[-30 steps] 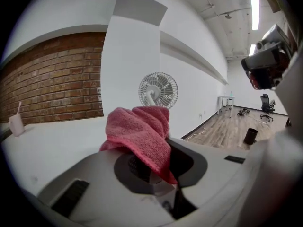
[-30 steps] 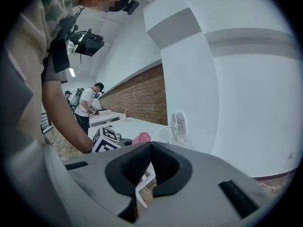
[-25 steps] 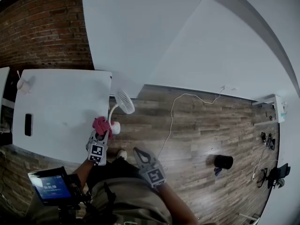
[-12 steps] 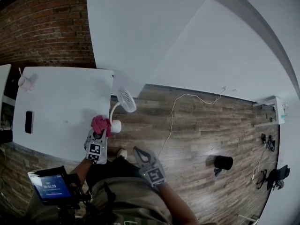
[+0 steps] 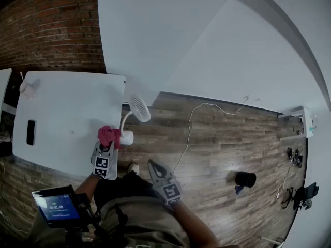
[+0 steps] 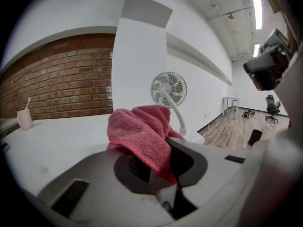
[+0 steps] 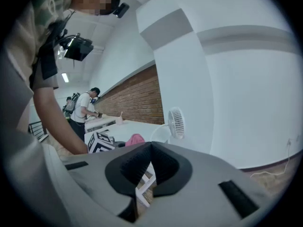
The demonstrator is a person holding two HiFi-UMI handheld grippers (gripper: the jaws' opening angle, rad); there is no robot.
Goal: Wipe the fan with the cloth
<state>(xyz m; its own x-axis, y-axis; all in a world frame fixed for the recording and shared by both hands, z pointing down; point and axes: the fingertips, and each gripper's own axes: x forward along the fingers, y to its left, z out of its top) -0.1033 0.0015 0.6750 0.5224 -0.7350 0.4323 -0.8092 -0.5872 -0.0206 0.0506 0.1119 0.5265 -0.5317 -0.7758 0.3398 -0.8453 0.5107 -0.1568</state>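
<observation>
A small white fan [image 5: 138, 108] on a curved neck stands with its round base [image 5: 126, 137] at the right edge of the white table [image 5: 67, 112]. My left gripper [image 5: 108, 142] is shut on a pink cloth [image 5: 108, 135], just left of that base. In the left gripper view the cloth [image 6: 142, 132] is bunched over the jaws, and the fan [image 6: 169, 89] faces me beyond it. My right gripper [image 5: 154, 167] hangs shut and empty near my body, off the table. Its own view shows the fan [image 7: 177, 122] side-on and the cloth [image 7: 135, 139] to its left.
A black phone [image 5: 30, 132] and a cup with a straw [image 5: 23, 89] lie on the table's left part. A white cable [image 5: 189, 128] runs over the wood floor, with a black cup [image 5: 246, 178] further right. A screen [image 5: 55, 206] hangs at my waist. People [image 7: 84, 110] stand at a far table.
My left gripper with the pink cloth has shifted slightly to the left, a little away from the fan's base. The right gripper has stayed where it was.
</observation>
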